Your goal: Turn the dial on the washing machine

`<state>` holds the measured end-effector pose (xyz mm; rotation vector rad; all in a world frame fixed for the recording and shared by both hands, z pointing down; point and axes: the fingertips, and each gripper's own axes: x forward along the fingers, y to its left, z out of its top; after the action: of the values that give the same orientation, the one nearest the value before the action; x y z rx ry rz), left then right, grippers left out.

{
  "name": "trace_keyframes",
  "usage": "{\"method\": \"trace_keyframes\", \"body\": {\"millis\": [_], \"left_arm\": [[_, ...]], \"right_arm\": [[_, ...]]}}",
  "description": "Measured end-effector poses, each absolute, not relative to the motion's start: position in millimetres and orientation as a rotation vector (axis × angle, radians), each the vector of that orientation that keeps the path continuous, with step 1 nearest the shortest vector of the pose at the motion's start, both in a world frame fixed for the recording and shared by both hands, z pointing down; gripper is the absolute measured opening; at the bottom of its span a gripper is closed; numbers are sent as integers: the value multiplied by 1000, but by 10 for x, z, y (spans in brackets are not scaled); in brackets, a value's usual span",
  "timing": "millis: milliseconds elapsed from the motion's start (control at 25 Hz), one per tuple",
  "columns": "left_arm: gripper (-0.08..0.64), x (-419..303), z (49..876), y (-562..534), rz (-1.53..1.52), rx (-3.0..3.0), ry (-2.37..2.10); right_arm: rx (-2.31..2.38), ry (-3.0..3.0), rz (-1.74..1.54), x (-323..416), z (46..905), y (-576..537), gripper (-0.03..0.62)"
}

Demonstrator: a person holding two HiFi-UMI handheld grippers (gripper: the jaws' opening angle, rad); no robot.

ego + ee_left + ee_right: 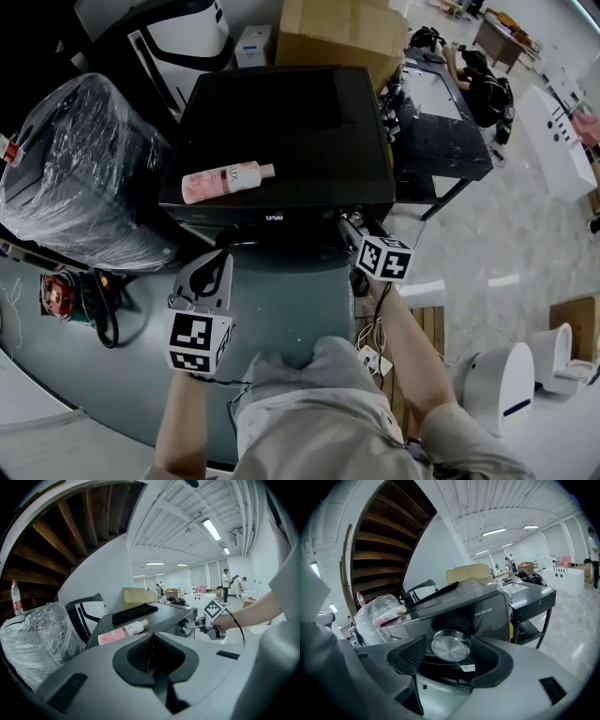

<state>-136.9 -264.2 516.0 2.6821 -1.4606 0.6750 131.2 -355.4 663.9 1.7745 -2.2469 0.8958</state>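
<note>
Glossy washer panel [487, 616], round brushed-metal dial [451, 646]

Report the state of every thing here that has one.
right gripper, open.
dial, between the right gripper's jaws, not gripped.
left gripper, shut, empty.
pink bottle, capped, lying on its side on the washing machine.

pale glossy floor [525, 234] — ceiling strip lights [211, 529], wooden stairs [379, 557]
</note>
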Motion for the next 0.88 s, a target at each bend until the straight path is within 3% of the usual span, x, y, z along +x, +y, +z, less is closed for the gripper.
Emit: {"method": "trace_keyframes", "body": {"millis": [160,360,880], "left_arm": [[20,-1388,5291,-2637,675,2644,-1440],[20,-1395,5352,-2600,687,2629,-1424],[21,-1570,5507,-2547,735,2551,-1395]], "right_arm": [[1764,-2210,846,1294,6731,-3590,275],[1765,-2162,748,1299,6733,-3590,281],[1616,-1873,195,1136,6670,-3584,281]]}}
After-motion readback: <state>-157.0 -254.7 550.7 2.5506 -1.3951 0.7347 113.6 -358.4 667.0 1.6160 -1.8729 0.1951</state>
